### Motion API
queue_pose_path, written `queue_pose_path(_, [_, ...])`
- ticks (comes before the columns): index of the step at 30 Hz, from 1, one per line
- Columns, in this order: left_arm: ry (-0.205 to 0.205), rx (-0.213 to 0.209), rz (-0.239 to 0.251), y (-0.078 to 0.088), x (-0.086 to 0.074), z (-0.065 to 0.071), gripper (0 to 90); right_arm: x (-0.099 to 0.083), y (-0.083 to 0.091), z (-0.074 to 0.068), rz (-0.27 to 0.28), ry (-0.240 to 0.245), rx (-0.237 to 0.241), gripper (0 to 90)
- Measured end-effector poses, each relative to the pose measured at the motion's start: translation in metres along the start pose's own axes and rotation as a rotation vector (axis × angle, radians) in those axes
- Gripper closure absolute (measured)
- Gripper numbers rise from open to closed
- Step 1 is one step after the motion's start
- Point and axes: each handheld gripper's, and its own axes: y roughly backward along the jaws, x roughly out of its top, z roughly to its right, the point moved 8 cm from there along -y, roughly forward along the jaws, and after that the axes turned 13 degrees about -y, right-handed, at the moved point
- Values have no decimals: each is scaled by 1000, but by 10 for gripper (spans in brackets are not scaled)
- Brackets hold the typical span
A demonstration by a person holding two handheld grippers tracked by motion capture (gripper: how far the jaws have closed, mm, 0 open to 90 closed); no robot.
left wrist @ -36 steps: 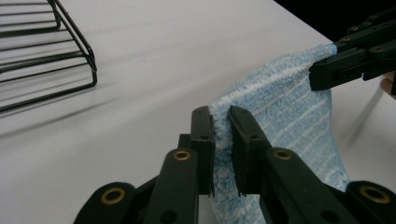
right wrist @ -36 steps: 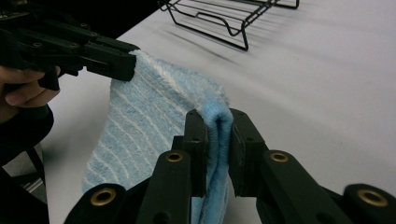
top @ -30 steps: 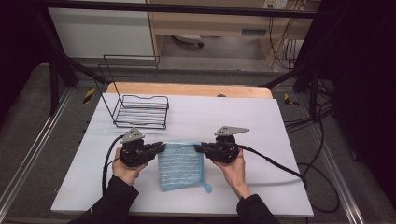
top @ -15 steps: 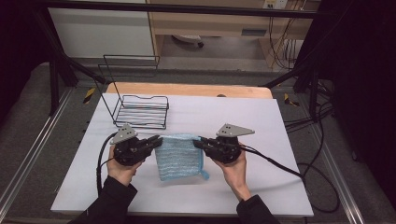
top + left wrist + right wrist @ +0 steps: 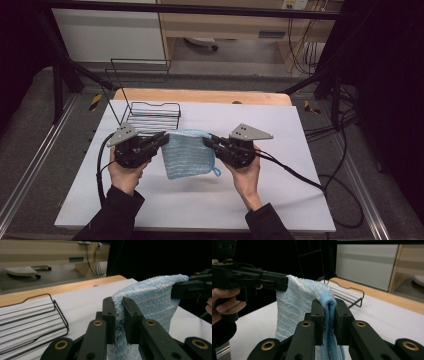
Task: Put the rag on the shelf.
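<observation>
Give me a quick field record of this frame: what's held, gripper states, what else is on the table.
held item: blue towel, folded, hanging between the two grippers, lower edge near the table
left gripper: shut on the towel's top corner
right gripper: shut on the opposite top corner
towel detail: small loop at a lower corner
other items: wire rack behind the left gripper, at the table's far left
wooden board: along the far edge
</observation>
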Motion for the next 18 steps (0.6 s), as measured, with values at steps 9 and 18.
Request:
queue_pose_path(9, [-9, 63, 57, 8, 20, -18, 806, 21, -16, -10, 96, 10, -17, 808])
queue_pose_path(18, [-19, 134, 103, 20, 35, -41, 809, 39, -35, -29, 165, 50, -27, 810])
